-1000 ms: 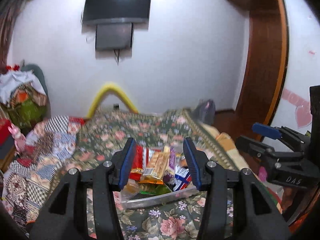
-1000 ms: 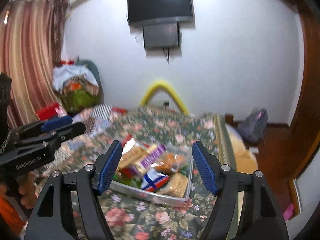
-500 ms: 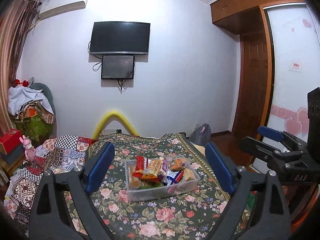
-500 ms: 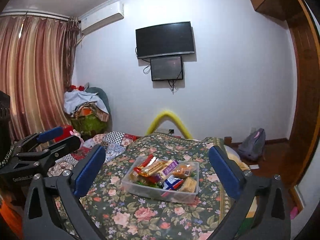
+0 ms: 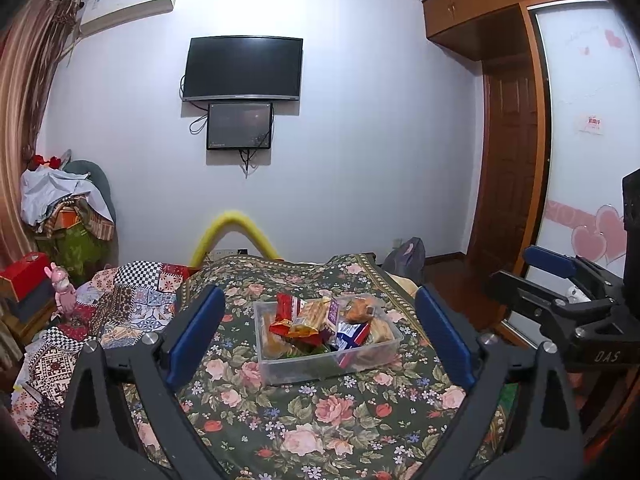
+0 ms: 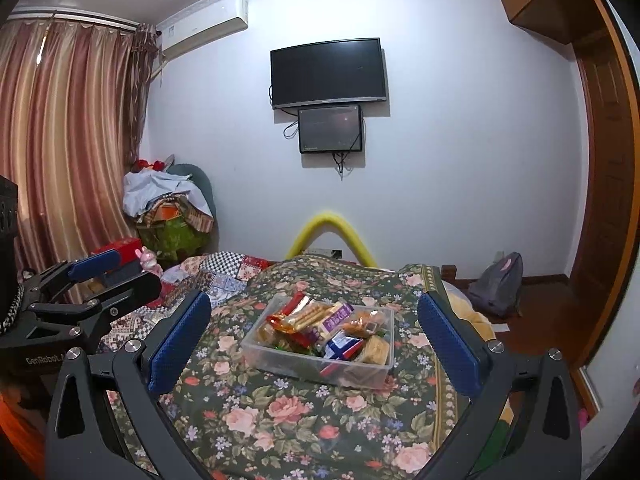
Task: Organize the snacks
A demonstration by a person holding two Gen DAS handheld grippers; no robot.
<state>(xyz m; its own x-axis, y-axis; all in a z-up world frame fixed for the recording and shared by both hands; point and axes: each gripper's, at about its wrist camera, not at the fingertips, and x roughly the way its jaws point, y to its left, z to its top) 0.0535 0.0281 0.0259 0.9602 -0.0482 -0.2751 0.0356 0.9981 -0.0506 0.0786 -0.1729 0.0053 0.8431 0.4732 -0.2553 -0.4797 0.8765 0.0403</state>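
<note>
A clear plastic bin [image 5: 280, 364] full of wrapped snacks [image 5: 308, 316] sits on the floral bedspread [image 5: 312, 420]; it also shows in the right wrist view [image 6: 280, 360], with its snacks [image 6: 320, 322]. My left gripper [image 5: 318, 334] is open and empty, held well back from the bin. My right gripper [image 6: 314, 338] is open and empty too, also back from the bin. Each gripper shows at the edge of the other's view: the right one [image 5: 560, 280] and the left one [image 6: 100, 276].
A patchwork quilt [image 5: 120, 304] lies left of the bedspread. A yellow foam arch [image 5: 234, 232] stands at the bed's far end. A clothes pile [image 5: 68, 216] sits far left, a backpack [image 6: 498, 284] on the floor right, a wooden wardrobe [image 5: 508, 184] beyond.
Both grippers have pulled back and risen away from the bin, and their jaws have opened wider. The bin now looks smaller and farther off.
</note>
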